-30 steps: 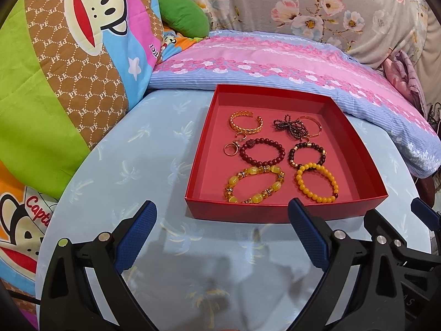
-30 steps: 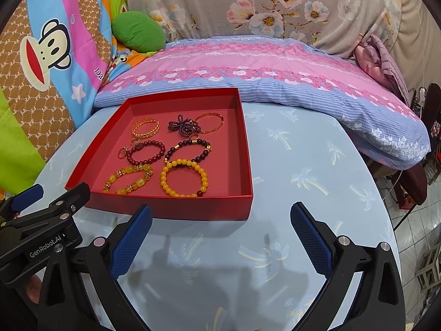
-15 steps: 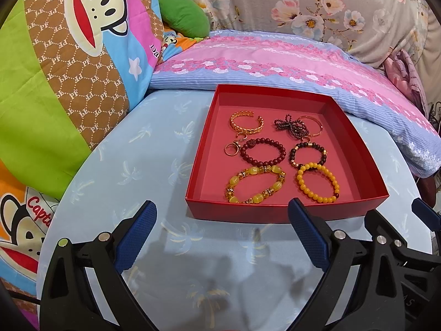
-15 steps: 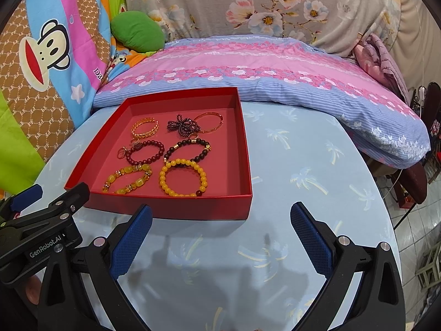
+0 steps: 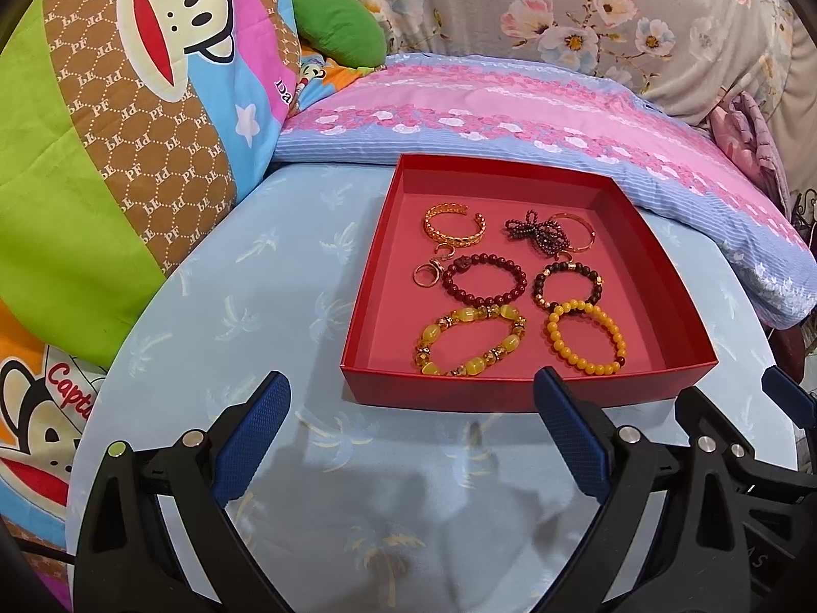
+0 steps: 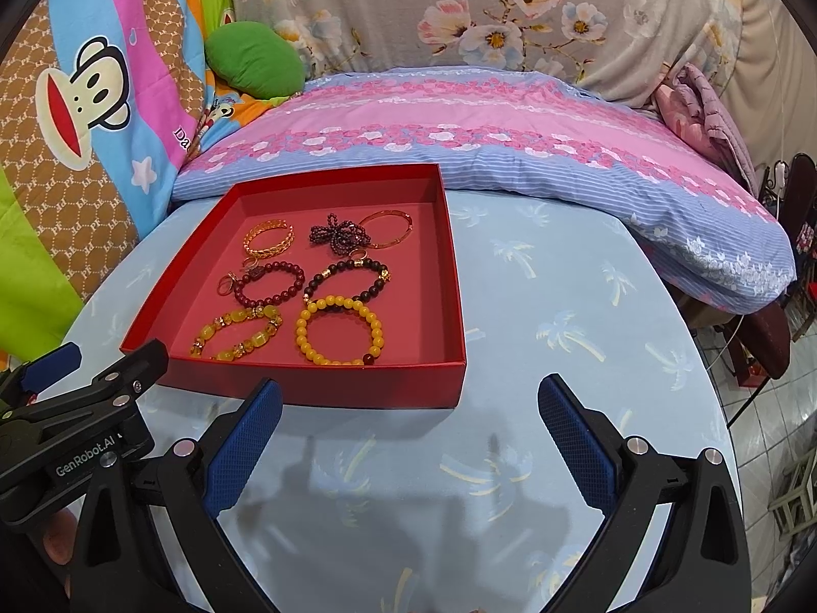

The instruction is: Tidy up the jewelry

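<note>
A shallow red box (image 5: 515, 393) (image 6: 316, 388) sits on the round table and holds several pieces of jewelry. A yellow bead bracelet (image 5: 584, 337) (image 6: 339, 329) and a chunky yellow-and-gold bracelet (image 5: 472, 339) (image 6: 237, 332) lie at its front. Dark red (image 5: 482, 281) and black (image 5: 567, 281) bead bracelets lie behind them. A gold cuff (image 5: 452, 225), a dark bead string (image 5: 536, 232) and a thin gold bangle (image 5: 582, 227) lie at the back. My left gripper (image 5: 411, 434) and right gripper (image 6: 408, 429) are both open and empty, just in front of the box.
The table wears a light blue palm-print cloth (image 6: 561, 316). A pink and blue pillow (image 5: 510, 117) lies behind the box. A cartoon monkey blanket (image 5: 127, 102) rises at the left. The table edge and tiled floor (image 6: 766, 408) show at the right.
Both views have shifted only slightly; the box and jewelry lie as before and both grippers stay open.
</note>
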The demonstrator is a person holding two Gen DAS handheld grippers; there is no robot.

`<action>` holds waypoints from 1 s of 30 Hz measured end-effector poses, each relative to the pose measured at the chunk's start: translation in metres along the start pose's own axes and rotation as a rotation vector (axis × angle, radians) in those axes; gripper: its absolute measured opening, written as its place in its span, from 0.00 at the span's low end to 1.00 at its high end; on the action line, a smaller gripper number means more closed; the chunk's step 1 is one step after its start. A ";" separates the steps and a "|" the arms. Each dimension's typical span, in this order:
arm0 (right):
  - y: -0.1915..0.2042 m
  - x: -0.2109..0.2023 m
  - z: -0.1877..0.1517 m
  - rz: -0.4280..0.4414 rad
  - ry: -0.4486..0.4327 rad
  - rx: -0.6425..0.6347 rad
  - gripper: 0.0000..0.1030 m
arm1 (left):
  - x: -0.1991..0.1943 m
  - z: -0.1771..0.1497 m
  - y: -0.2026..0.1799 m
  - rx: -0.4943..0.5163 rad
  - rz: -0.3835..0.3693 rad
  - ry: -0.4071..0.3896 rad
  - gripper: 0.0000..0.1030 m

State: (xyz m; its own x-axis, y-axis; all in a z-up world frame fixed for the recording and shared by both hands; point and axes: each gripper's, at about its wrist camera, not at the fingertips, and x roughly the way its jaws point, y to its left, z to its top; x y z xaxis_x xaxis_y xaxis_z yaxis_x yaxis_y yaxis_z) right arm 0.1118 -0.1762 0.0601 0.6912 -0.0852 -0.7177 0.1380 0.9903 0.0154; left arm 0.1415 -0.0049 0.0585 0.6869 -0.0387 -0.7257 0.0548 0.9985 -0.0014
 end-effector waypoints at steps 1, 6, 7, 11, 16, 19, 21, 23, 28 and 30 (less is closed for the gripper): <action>0.000 0.000 0.000 0.000 0.000 0.000 0.94 | 0.000 0.000 0.000 0.003 0.004 -0.003 0.89; 0.001 0.000 0.000 0.000 -0.001 0.001 0.94 | -0.002 -0.001 -0.001 0.009 0.014 -0.014 0.89; 0.000 0.000 0.000 0.000 -0.001 0.001 0.94 | -0.002 -0.001 -0.001 0.009 0.015 -0.014 0.89; 0.000 0.000 0.000 -0.001 0.001 0.002 0.94 | -0.002 -0.001 -0.002 0.011 0.019 -0.014 0.89; 0.000 0.000 0.000 -0.001 0.001 0.001 0.94 | -0.002 0.000 -0.002 0.012 0.023 -0.015 0.89; 0.001 0.000 0.000 -0.001 0.001 0.001 0.94 | -0.002 -0.001 -0.002 0.010 0.023 -0.015 0.89; 0.000 0.000 0.000 -0.001 0.000 0.000 0.94 | -0.002 0.000 -0.002 0.011 0.026 -0.016 0.89; 0.000 0.000 0.000 0.000 0.002 0.002 0.94 | -0.002 0.000 -0.001 0.013 0.028 -0.016 0.89; 0.000 0.000 0.000 -0.001 0.001 0.001 0.94 | -0.003 0.000 -0.002 0.016 0.031 -0.019 0.88; 0.001 0.000 0.000 -0.002 0.001 0.000 0.94 | -0.003 0.001 -0.002 0.018 0.034 -0.021 0.88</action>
State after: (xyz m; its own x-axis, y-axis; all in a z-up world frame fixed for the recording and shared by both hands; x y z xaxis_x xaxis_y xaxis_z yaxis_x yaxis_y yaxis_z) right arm 0.1119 -0.1755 0.0604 0.6900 -0.0873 -0.7185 0.1399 0.9901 0.0140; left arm 0.1400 -0.0072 0.0609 0.7034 -0.0060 -0.7108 0.0441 0.9984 0.0353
